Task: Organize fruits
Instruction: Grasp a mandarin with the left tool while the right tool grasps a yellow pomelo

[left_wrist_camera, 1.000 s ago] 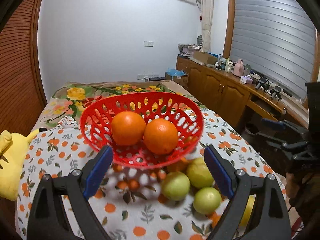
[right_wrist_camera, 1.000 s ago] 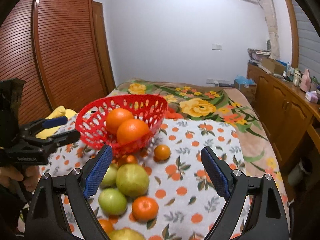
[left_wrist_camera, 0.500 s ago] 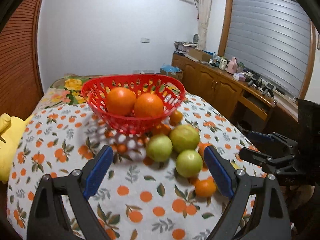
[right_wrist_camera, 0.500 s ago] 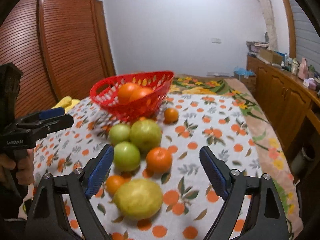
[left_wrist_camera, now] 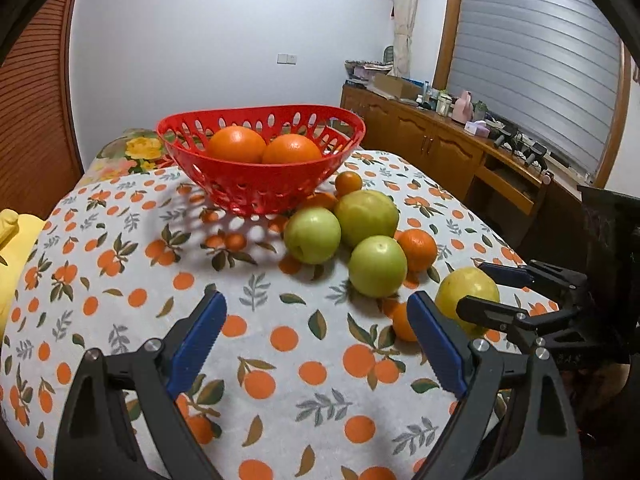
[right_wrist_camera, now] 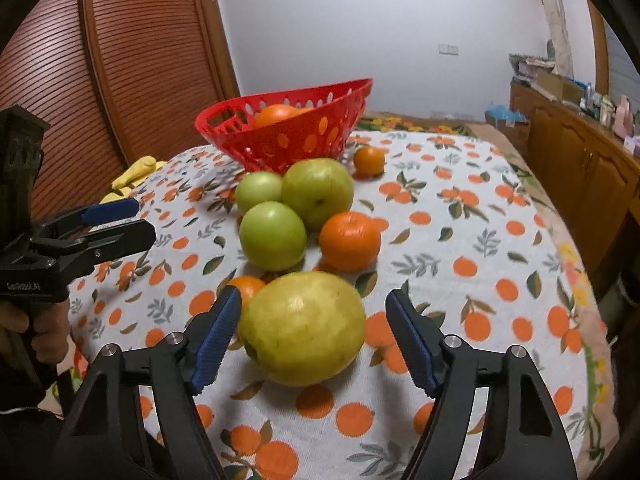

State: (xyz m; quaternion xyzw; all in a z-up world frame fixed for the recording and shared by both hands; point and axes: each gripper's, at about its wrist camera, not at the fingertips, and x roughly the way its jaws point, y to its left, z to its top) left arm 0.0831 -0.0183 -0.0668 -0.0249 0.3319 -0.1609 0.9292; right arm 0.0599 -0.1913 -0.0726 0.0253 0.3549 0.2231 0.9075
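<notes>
1. Yellow-green fruit (right_wrist_camera: 302, 328): largest loose piece, lying on the tablecloth (right_wrist_camera: 460, 240) nearest the right wrist camera, between the two blue pads of the right gripper (right_wrist_camera: 314, 334). Pads stand spread wide; the left pad is just beside the fruit, the right pad apart from it; contact cannot be told.
2. Small orange (right_wrist_camera: 247, 286): partly hidden behind the yellow-green fruit, just beside the gripper's left pad.
3. Mandarin (right_wrist_camera: 349, 241): on the cloth beyond the yellow-green fruit, just beside the green cluster.
4. Three green fruits: near one (right_wrist_camera: 273, 236), far small one (right_wrist_camera: 259, 191), far large one (right_wrist_camera: 318, 193), clustered close together between the mandarin and the basket.
5. Small tangerine (right_wrist_camera: 369, 161): alone on the cloth, near the basket's right side.
6. Red basket (left_wrist_camera: 260, 184): perforated plastic, standing on the far part of the cloth, holding two large oranges, left (left_wrist_camera: 236, 145) and right (left_wrist_camera: 291, 149), side by side and touching.
7. Left gripper (left_wrist_camera: 316, 344): fingers spread wide, nothing between them, poised over bare patterned cloth; the fruit cluster lies ahead and to its right.
8. Yellow object (left_wrist_camera: 10, 248): at the table's left edge, only partly in view.
9. Wooden cabinets (left_wrist_camera: 440, 148): along the right wall, cluttered on top.
</notes>
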